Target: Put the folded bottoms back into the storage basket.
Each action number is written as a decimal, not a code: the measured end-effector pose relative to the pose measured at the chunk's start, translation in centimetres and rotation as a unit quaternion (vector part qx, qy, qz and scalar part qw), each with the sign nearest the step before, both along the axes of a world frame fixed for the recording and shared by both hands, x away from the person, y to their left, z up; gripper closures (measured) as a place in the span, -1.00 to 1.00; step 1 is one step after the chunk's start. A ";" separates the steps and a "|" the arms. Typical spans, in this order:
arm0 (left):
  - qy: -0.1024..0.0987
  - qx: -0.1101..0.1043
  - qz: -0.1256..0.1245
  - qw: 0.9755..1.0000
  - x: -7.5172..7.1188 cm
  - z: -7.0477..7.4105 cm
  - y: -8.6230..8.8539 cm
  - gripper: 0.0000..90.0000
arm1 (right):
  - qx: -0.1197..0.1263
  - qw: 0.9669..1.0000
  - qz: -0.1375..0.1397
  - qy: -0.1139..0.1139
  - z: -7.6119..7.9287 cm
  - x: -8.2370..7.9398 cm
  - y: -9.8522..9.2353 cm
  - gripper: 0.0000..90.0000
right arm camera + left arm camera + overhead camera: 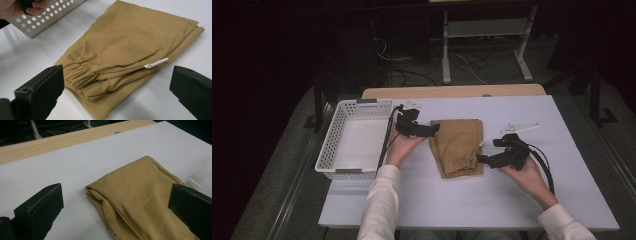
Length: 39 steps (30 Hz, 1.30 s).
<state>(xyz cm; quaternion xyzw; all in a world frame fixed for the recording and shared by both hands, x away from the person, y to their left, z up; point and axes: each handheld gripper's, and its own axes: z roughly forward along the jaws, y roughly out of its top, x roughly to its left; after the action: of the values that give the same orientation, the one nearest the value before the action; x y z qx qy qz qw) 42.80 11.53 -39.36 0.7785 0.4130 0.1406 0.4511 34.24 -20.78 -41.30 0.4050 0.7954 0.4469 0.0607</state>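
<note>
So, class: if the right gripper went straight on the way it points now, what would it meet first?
Most likely the folded tan garment, at its gathered cuff end. The right gripper stands open with the cloth just ahead between its jaws; the exact gap is hard to judge.

Folded tan cloth garment [458, 146] lying flat on white table top [512, 200], centre. Left black two-jaw gripper [432, 130] sitting at garment's upper left edge, held in left hand [400, 147]. Right black two-jaw gripper [482, 159] pointing at garment's lower right edge, held in right hand [528, 175]. White perforated plastic basket [354, 172] standing left of garment, beside left hand. White sleeves [379, 207] entering from bottom.
</note>
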 end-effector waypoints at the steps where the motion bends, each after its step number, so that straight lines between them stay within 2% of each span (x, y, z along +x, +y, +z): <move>1: 0.002 -0.006 0.001 1.000 0.1 -0.1 0.0 -1.00 | -0.001 1.000 -0.002 0.003 -0.1 0.1 0.0 -1.00; 4: 0.004 -0.011 0.005 1.000 0.3 -0.3 -0.1 -1.00 | -0.001 1.000 -0.003 0.008 -0.3 0.2 0.0 -1.00; 7: 0.009 0.005 0.009 1.000 0.6 -0.8 -0.3 -1.00 | -0.006 1.000 -0.010 0.008 -0.6 0.6 0.0 -1.00; 18: 0.029 -0.009 0.024 0.999 1.5 -2.2 -0.5 -1.00 | 0.005 0.999 -0.025 0.031 -1.5 1.8 -0.1 -1.00; 24: 0.040 -0.008 0.024 0.999 1.9 -3.2 -1.0 -1.00 | 0.014 0.998 -0.033 0.056 -1.8 2.2 0.2 -1.00; 30: 0.052 -0.006 0.021 0.998 2.1 -4.0 -1.3 -1.00 | 0.010 0.996 -0.035 0.079 -2.0 2.4 0.2 -1.00; 32: 0.056 -0.010 0.022 0.998 2.2 -4.2 -1.3 -1.00 | 0.013 0.996 -0.032 0.084 -2.1 2.4 0.2 -0.87; 35: 0.060 -0.012 0.023 0.998 2.4 -4.4 -1.3 -1.00 | 0.013 0.995 -0.033 0.090 -2.2 2.5 0.3 -0.83; 37: 0.064 -0.014 0.024 0.998 2.4 -4.7 -1.3 -1.00 | 0.019 0.993 -0.040 0.105 -2.3 2.5 0.2 -0.69; 39: 0.068 -0.014 0.023 0.997 2.5 -4.8 -1.4 -1.00 | 0.022 0.993 -0.042 0.109 -2.3 2.6 0.2 -0.69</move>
<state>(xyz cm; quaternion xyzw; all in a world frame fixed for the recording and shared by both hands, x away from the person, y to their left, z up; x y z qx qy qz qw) 45.26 10.14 -44.14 0.7700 0.4627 0.0919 0.4296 36.83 -20.59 -43.64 0.4856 0.7695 0.4145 -0.0165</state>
